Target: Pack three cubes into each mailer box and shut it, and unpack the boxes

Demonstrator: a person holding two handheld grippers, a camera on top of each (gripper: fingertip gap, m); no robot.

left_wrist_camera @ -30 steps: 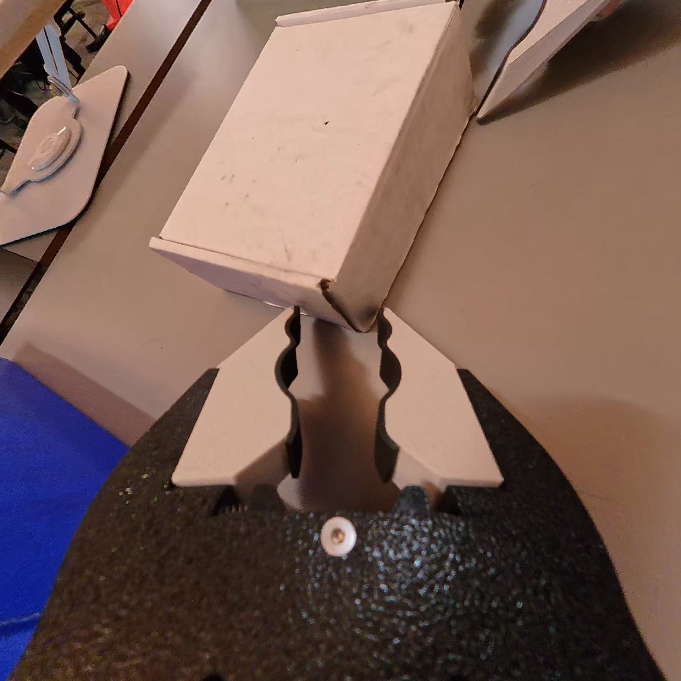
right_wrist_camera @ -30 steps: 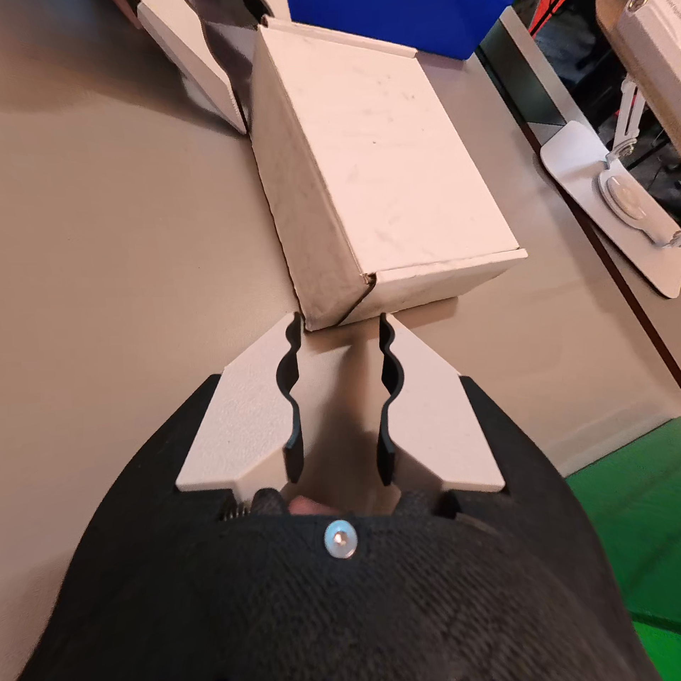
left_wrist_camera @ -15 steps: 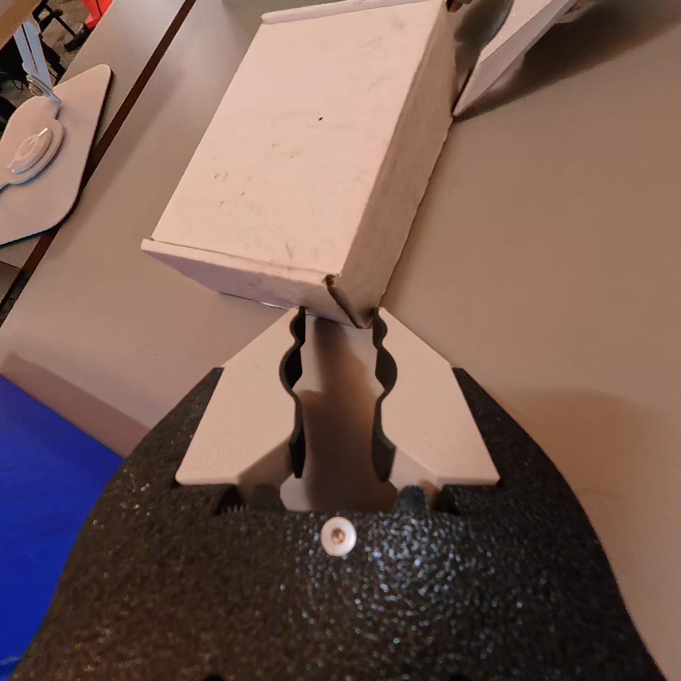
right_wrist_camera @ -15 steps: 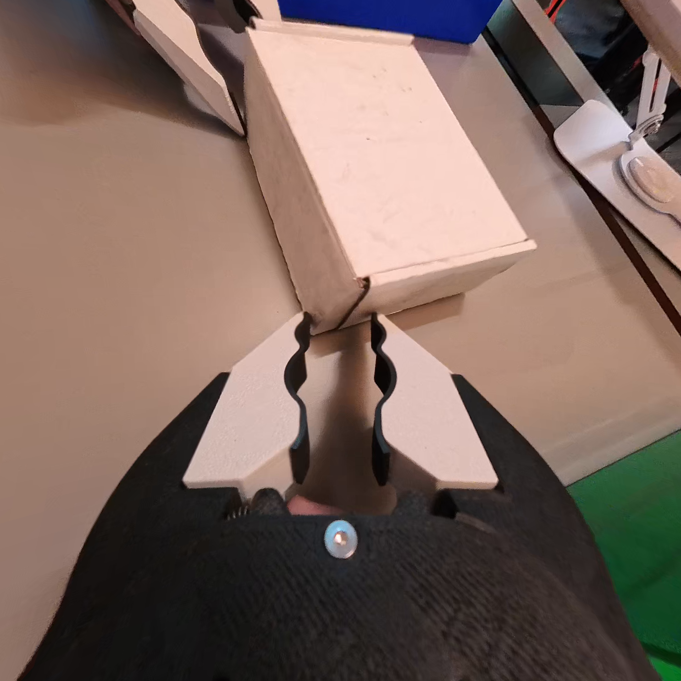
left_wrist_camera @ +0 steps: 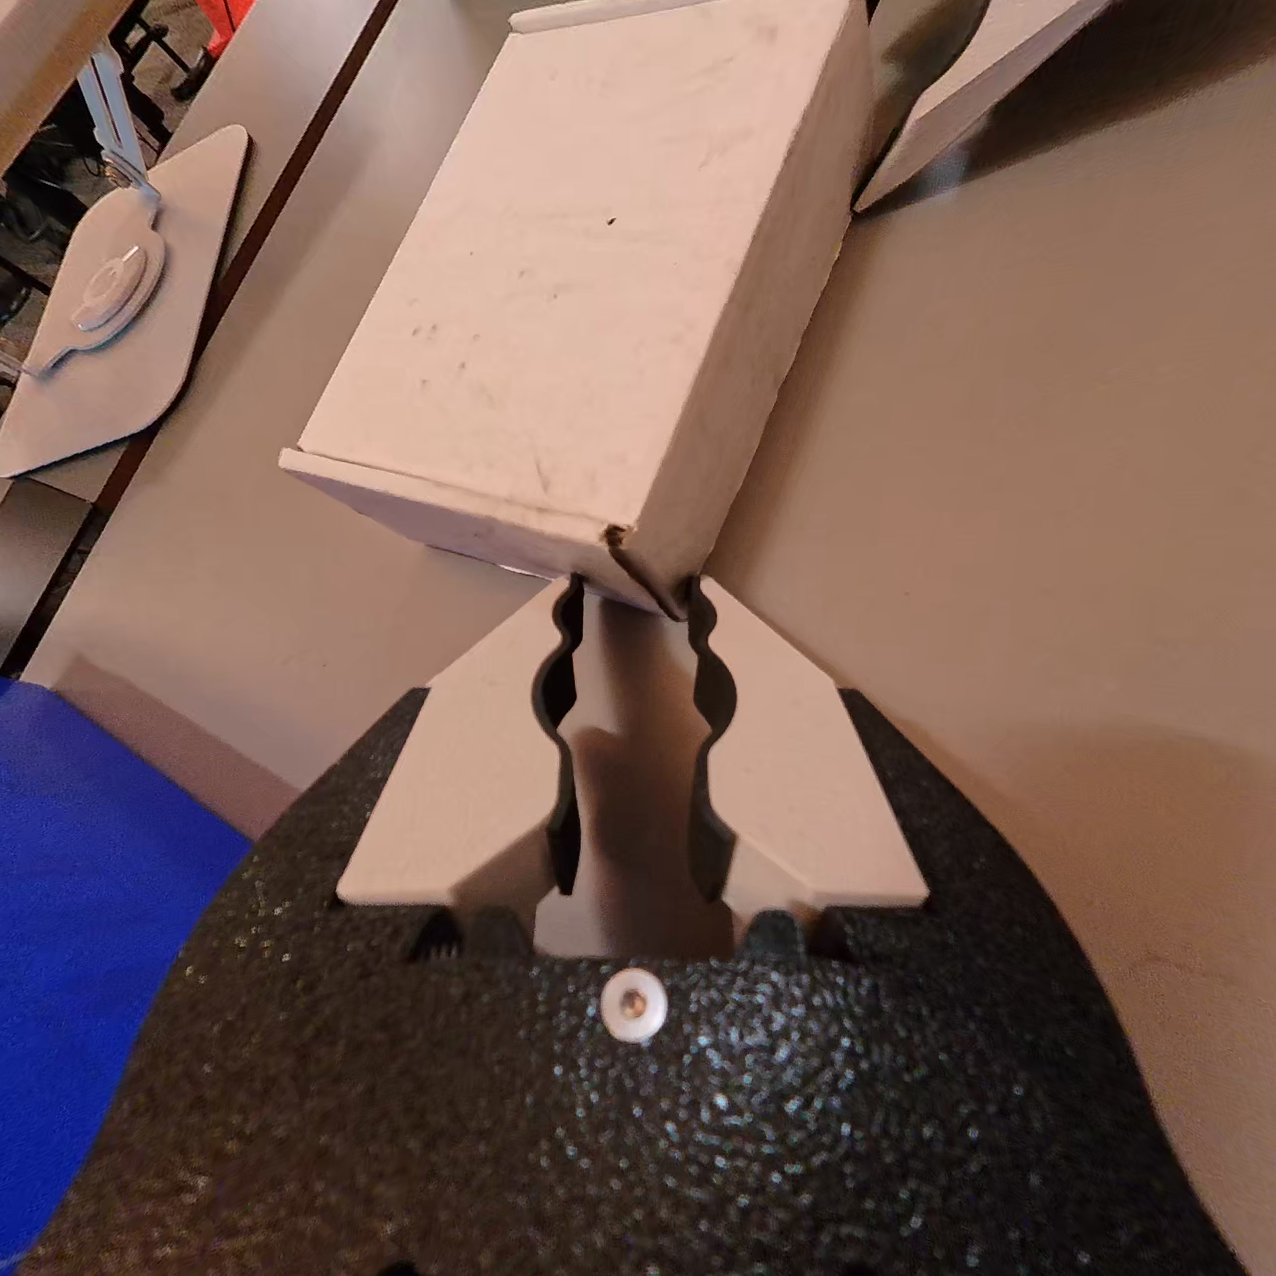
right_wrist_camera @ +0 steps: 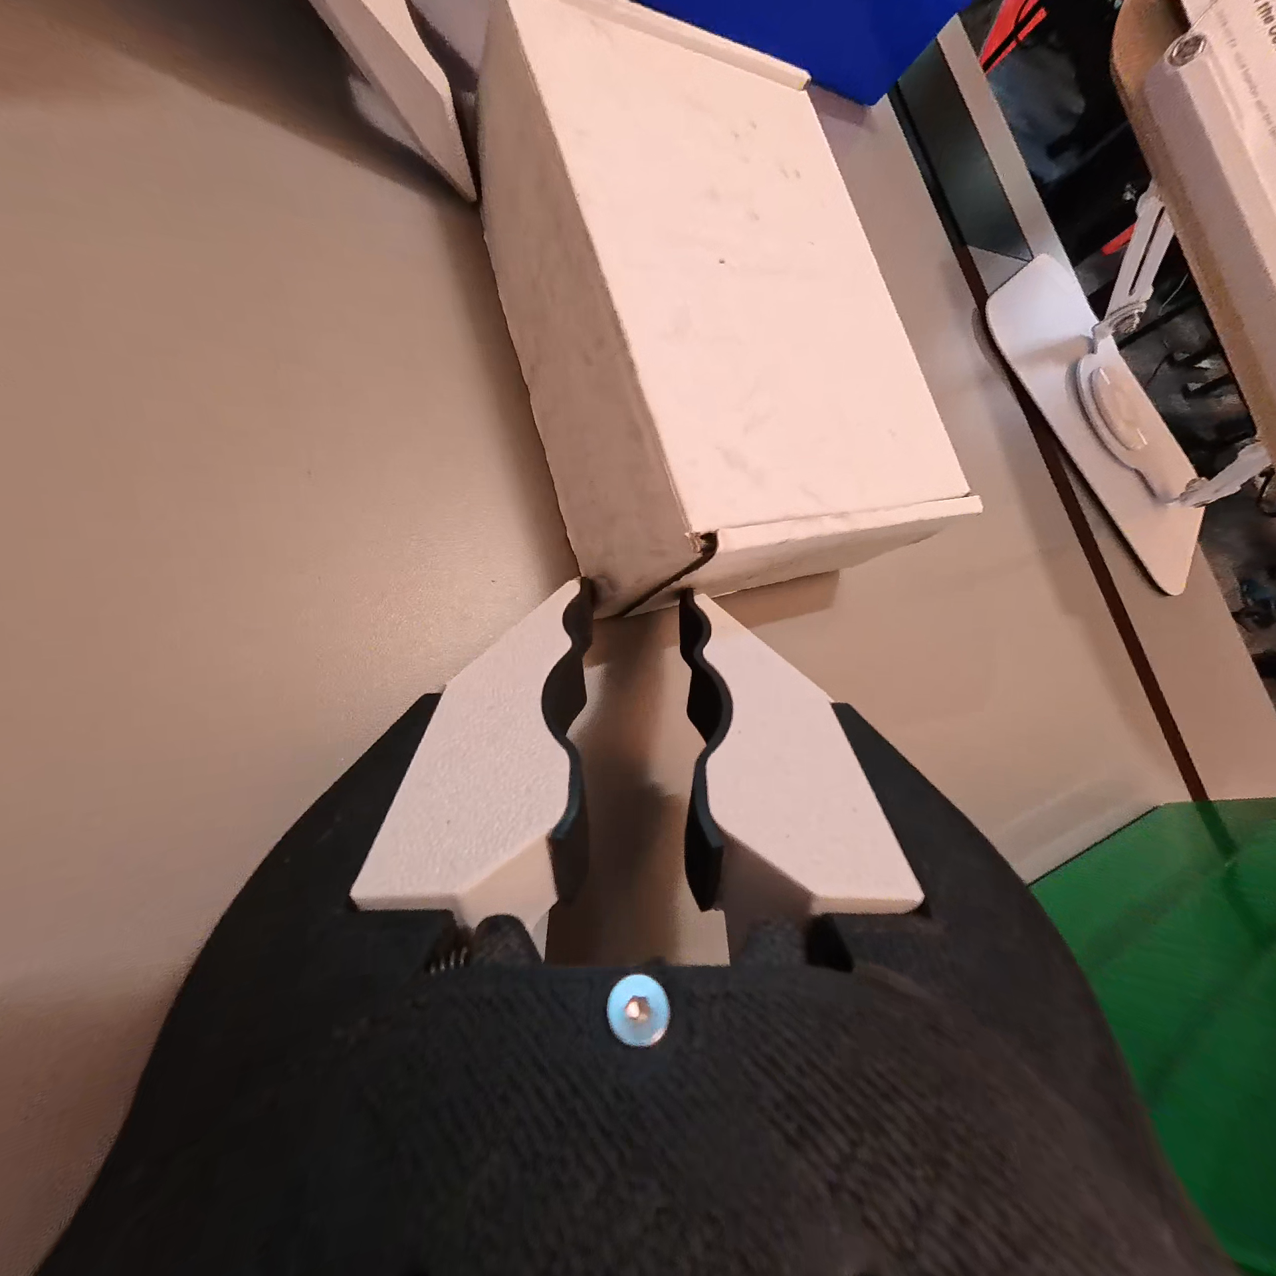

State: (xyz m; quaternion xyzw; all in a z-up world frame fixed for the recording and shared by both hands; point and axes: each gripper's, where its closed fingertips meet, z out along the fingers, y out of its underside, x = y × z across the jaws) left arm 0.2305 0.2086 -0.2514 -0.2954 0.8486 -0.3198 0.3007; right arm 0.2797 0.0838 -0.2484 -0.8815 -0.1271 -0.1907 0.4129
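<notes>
A closed white mailer box (left_wrist_camera: 573,276) lies on the tan table (left_wrist_camera: 1036,483); it also shows in the right wrist view (right_wrist_camera: 725,311). My left gripper (left_wrist_camera: 633,594) pinches the box's near bottom corner, with a fingertip touching each side of it. My right gripper (right_wrist_camera: 635,597) pinches the diagonally opposite corner in the same way. Each gripper's white finger shows beyond the box in the other's view: the right one (left_wrist_camera: 967,103) and the left one (right_wrist_camera: 400,103). No cubes are in view; the inside of the box is hidden.
A blue bin (left_wrist_camera: 103,897) stands by my left gripper and shows beyond the box in the right wrist view (right_wrist_camera: 794,41). A green surface (right_wrist_camera: 1174,1001) lies at the right. A white stand base (right_wrist_camera: 1091,428) sits past the table's edge (right_wrist_camera: 1077,483).
Both grippers have narrowed their jaws onto the box's opposite corners. The views have shifted slightly; the box stays between them.
</notes>
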